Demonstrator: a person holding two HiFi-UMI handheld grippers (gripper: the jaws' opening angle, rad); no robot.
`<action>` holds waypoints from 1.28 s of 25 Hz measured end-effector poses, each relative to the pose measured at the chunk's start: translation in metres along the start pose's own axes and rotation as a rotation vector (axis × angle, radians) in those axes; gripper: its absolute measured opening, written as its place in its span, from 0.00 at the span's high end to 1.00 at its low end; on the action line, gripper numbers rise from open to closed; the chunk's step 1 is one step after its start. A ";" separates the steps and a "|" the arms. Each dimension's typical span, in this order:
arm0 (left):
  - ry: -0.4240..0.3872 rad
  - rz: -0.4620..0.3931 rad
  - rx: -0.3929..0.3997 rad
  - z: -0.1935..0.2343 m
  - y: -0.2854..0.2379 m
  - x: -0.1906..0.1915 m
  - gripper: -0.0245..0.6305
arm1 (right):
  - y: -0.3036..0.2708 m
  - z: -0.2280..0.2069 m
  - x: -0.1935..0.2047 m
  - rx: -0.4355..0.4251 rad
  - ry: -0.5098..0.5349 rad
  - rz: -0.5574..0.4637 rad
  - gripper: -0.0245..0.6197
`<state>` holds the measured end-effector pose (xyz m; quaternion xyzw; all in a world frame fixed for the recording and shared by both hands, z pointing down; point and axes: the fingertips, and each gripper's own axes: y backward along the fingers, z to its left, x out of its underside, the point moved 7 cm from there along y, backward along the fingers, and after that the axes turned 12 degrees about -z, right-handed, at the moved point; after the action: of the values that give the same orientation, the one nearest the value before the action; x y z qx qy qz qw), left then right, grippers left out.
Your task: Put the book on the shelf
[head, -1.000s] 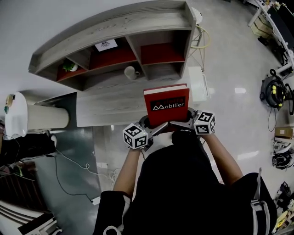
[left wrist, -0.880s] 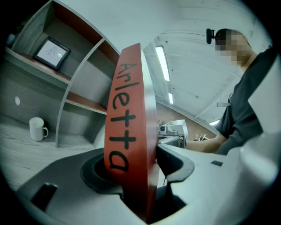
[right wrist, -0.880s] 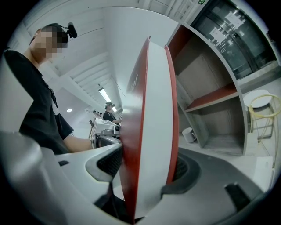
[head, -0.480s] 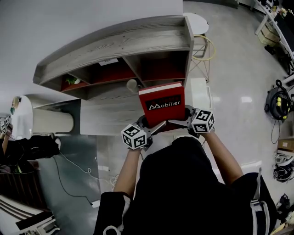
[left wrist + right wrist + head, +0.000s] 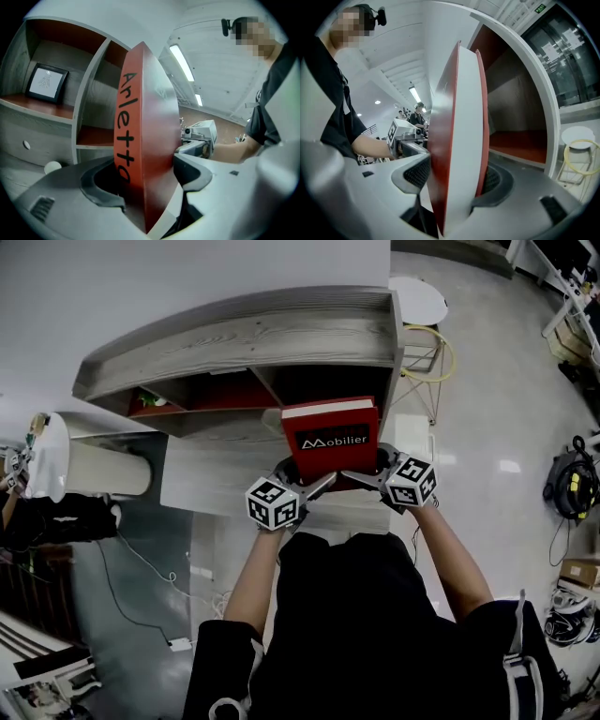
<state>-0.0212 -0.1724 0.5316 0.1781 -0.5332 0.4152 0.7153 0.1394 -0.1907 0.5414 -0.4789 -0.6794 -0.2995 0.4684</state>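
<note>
A red hardcover book (image 5: 330,439) with white lettering stands upright between my two grippers, just in front of the grey wooden shelf (image 5: 244,334) and its right-hand red-floored compartment (image 5: 518,143). My left gripper (image 5: 302,482) holds the spine side; in the left gripper view the book (image 5: 145,122) sits between both pads of that gripper (image 5: 140,183). Its jaws have just been opening wider with the book still between them. My right gripper (image 5: 364,478) is shut on the page-edge side, the book (image 5: 459,117) filling that gripper (image 5: 454,176).
A framed picture (image 5: 47,83) stands in the shelf's left compartment, which also holds a green object (image 5: 150,399). A white cup (image 5: 52,166) sits on the grey desktop (image 5: 225,465) below. A round white table (image 5: 419,298) and a wire stool (image 5: 427,343) stand right of the shelf.
Both grippers have carried the book forward toward the shelf. The book now hides the white cup, and the shelf looks closer in the head view.
</note>
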 end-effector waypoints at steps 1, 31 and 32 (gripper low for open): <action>-0.013 0.005 -0.015 0.004 -0.004 -0.003 0.48 | -0.002 -0.005 -0.003 0.008 0.006 0.002 0.53; -0.022 -0.123 -0.198 0.093 -0.043 -0.049 0.43 | -0.055 -0.059 -0.032 0.317 0.261 -0.040 0.64; -0.021 -0.125 -0.200 0.093 -0.043 -0.049 0.43 | -0.055 -0.058 -0.033 0.314 0.267 -0.043 0.65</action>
<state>-0.0489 -0.2827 0.5295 0.1432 -0.5675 0.3123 0.7483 0.1117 -0.2727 0.5356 -0.3415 -0.6597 -0.2606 0.6167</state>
